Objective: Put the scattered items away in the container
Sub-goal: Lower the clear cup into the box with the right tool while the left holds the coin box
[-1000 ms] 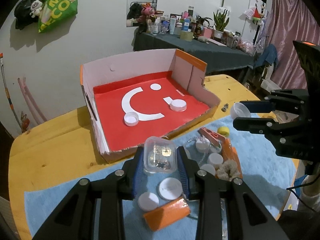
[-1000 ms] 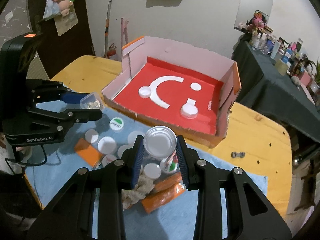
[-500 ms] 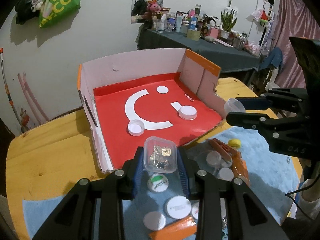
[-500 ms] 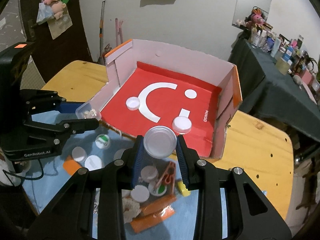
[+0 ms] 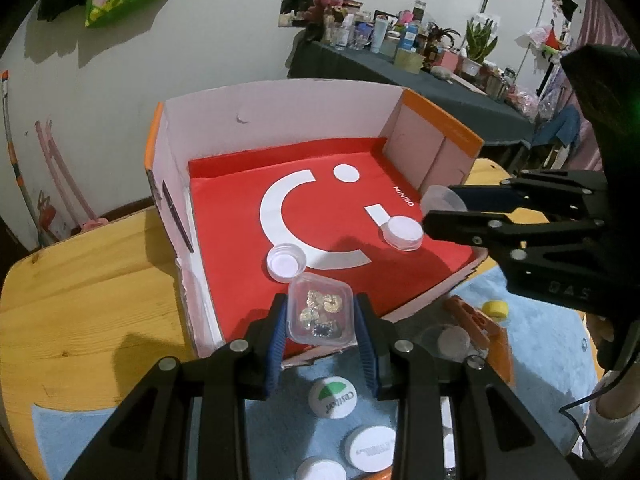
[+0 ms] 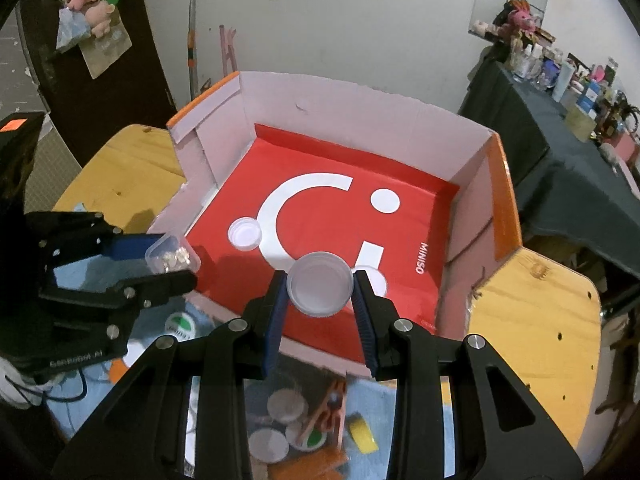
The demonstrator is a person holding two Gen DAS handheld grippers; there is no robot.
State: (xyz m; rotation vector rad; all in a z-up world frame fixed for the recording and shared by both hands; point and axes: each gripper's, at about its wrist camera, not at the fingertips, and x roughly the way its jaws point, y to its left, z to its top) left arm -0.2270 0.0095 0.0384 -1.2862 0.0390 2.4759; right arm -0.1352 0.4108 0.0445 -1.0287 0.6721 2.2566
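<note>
Both grippers are over the near edge of the cardboard box [image 5: 280,128], each carrying something, which looks like the step of bringing items in to drop them. The left gripper [image 5: 320,320] is clamped on a small clear plastic case [image 5: 322,314] with gold bits inside, its blue pads pressing the two sides so the case sits level and the contents don't spill. It hangs just above the box's front wall, over the red lining.

The right gripper [image 6: 320,290] pinches a round clear tub [image 6: 320,288] by its rim, mouth tilted toward the camera, over the red floor near the box's right side. Gripping across the width seems the only sure hold on such a shallow thing.

Two items already lie in the box: an open white cap [image 5: 285,262] near the left and a round white lid [image 5: 403,232] to the right. The tub is close above that lid, so letting it go there could stack or knock it.

Plenty waits on the blue cloth [image 5: 540,340] covering the counter [image 5: 80,280]: white lids [image 5: 332,398], a yellow cap [image 5: 495,309], orange clips [image 5: 470,316].
</note>
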